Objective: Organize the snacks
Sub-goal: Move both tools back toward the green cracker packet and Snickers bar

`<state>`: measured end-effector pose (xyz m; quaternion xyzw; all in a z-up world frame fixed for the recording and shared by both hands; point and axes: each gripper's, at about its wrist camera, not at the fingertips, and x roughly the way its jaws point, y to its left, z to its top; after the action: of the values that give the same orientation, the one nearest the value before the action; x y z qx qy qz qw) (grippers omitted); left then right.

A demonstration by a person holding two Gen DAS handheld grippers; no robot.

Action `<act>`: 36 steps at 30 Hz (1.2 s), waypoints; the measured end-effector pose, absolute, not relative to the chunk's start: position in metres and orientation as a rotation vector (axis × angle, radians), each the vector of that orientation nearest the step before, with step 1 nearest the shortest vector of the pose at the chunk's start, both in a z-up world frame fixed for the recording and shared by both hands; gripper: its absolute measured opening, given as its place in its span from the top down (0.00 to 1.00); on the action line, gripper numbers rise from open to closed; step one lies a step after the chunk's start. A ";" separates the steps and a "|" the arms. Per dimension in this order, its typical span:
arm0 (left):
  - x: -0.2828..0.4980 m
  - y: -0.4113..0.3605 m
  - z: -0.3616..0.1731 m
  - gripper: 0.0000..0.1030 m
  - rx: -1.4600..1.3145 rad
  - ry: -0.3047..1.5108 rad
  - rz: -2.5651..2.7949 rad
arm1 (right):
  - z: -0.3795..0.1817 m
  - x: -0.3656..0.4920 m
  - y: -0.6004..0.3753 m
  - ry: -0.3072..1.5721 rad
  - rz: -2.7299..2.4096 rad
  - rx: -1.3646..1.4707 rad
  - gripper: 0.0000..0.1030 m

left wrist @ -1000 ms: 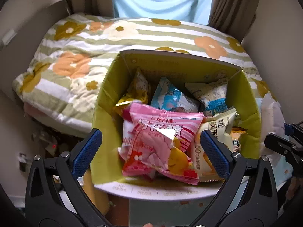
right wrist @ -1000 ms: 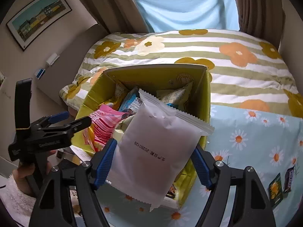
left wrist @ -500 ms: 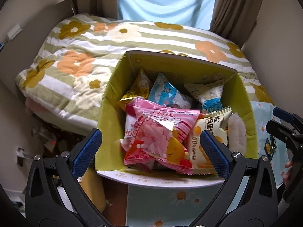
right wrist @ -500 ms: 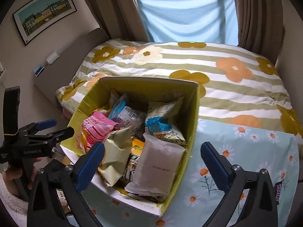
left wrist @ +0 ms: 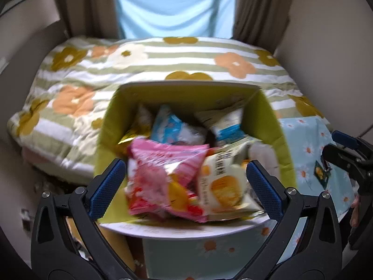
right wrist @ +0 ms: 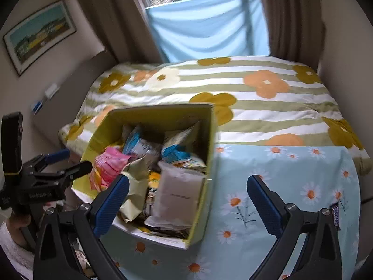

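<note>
Your right gripper (right wrist: 187, 201) jaws are spread wide w/ nothing between the pads; they've just been opening, and the white packet (right wrist: 178, 194) now lies in the box. Left gripper (left wrist: 186, 187) jaws also wide apart, pads clamped on nothing, though the pink bag (left wrist: 163, 177) and a cream/orange bag (left wrist: 223, 186) show in the gap from that cam. Box (right wrist: 208, 154) is open-top cardboard, yellow-green inside, white flap at the near edge, sitting on a light-blue daisy cloth (right wrist: 291, 186) at the foot of the striped floral duvet (right wrist: 268, 98). It's packed full: pink bag front-left, blue/white bags (left wrist: 177, 129) toward the back, white packet w/ small dark print along the right wall, crumpled pale-green bag (right wrist: 136, 186) between pink and white. Left cam is motion-blurred, so print on the bags isn't readable. Two small wrappers outside the box on the cloth: a dark one (left wrist: 320, 173), and a bar (right wrist: 335, 214) by your right finger.
</note>
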<state>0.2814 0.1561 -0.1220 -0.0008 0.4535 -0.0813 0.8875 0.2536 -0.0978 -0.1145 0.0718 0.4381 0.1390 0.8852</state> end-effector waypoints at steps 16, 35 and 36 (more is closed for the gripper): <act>0.255 0.012 -0.098 0.00 0.009 0.889 -0.280 | -0.081 0.208 -0.247 0.849 0.131 0.105 0.02; 0.226 -0.195 -0.209 0.00 -0.021 1.151 -0.243 | -0.149 0.220 -0.374 0.970 0.168 0.057 0.02; 0.224 -0.201 -0.214 0.00 -0.018 1.159 -0.240 | -0.155 0.222 -0.375 0.980 0.162 0.041 0.02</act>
<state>0.2236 -0.2007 -0.2141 -0.0083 0.5463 -0.1132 0.8299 0.2221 -0.3750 -0.1554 0.0194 0.4701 0.0777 0.8790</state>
